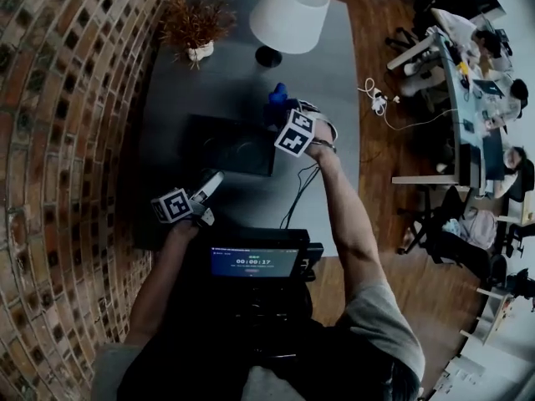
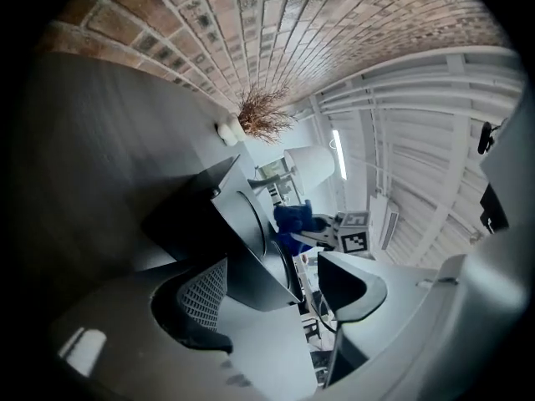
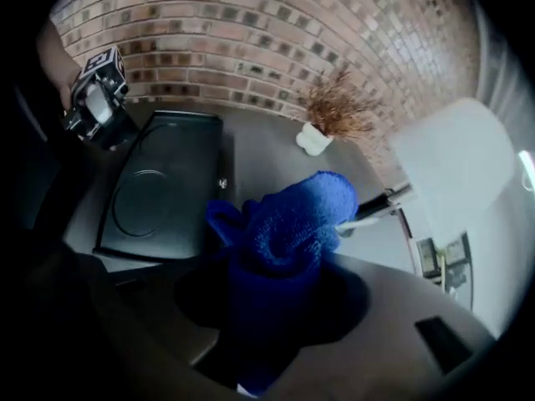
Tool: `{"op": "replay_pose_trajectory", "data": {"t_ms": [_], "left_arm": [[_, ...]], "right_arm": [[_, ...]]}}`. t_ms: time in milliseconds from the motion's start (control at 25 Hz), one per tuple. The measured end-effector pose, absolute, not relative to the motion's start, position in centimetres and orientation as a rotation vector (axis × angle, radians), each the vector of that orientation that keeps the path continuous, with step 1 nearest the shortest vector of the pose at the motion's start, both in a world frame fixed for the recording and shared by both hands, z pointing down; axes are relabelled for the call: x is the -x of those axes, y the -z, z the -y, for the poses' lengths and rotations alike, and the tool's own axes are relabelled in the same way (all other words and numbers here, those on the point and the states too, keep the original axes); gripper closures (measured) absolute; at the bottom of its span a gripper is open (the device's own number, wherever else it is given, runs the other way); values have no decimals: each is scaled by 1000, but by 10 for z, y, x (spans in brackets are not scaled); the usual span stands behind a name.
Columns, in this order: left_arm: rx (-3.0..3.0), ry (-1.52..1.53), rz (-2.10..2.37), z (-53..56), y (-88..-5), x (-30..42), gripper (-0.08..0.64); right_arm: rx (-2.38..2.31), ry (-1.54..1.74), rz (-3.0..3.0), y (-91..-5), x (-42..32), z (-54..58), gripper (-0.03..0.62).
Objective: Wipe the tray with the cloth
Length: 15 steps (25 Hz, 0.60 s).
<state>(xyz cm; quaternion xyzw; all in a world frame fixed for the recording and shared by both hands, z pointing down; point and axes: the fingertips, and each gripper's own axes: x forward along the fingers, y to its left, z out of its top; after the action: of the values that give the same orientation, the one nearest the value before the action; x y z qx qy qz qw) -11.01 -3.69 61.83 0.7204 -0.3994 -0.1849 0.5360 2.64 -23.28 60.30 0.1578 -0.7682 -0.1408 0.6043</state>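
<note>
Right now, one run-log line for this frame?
left claw: open, at tray corner | right claw: shut on blue cloth, beside tray | wiping: not under way

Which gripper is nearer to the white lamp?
Right. The right gripper, gripping the blue cloth, is near the lamp base; the left gripper is at the tray's near corner.

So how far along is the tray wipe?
Done: the cloth is gripped in the right tool. In hand: it hangs beside the tray, not on it; the left tool stands open at the tray's near corner. Left: the wipe itself; the views don't show whether any pass was made.
</note>
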Motion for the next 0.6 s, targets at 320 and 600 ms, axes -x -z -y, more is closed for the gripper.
{"op": "replay_pose_trajectory", "data": {"t_ms": [320,600], "left_arm": [[-1727,423,974,52,-620,127,221],[-1828,300,989,131,-624,151,196]], "right_arm": [[61,19,1651,-675,-15,200,430],[-3,-259,1867,-679,-22,74,426]]}}
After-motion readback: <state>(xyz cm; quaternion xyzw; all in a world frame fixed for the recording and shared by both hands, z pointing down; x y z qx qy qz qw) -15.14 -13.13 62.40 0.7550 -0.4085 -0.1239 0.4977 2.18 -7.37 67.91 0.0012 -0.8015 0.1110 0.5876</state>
